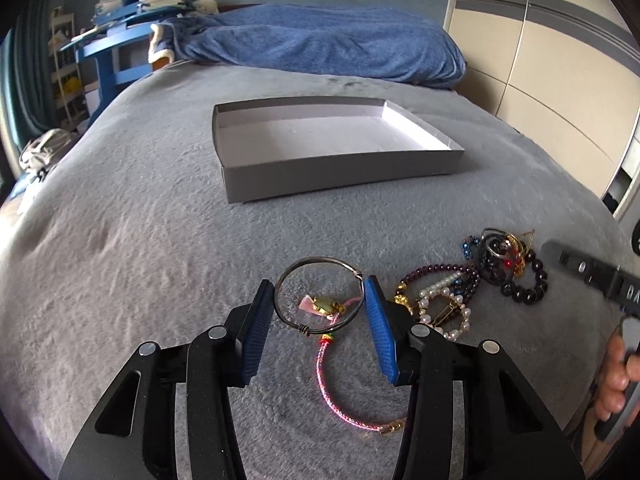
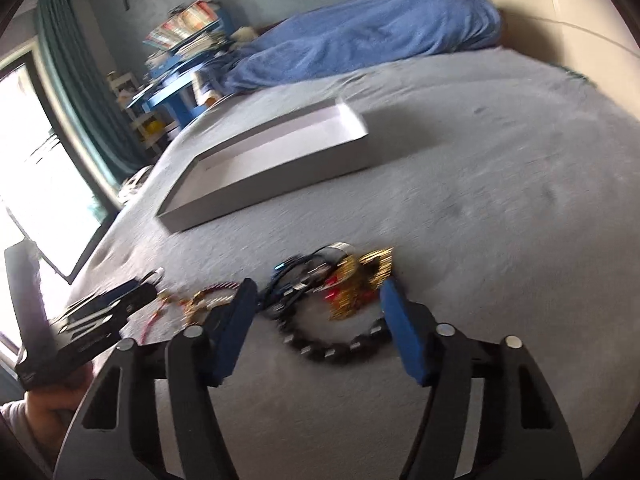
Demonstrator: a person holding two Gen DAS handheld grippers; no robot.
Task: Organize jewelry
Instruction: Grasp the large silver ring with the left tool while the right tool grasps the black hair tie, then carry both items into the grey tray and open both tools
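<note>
Left claw (image 1: 320, 300) pinching metal bangle (image 1: 319, 295) on bed (image 1: 160, 280); right claw (image 2: 318, 300) spread around dark bead bracelet (image 2: 332, 346), pads not touching.

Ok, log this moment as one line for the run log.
left gripper: shut on wire bangle | right gripper: open around jewelry pile | grey box: empty

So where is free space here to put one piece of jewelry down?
The box is empty inside. The grey blanket is bare between box and jewelry, and to the left. It is crowded by the bangle and the bead pile.
</note>
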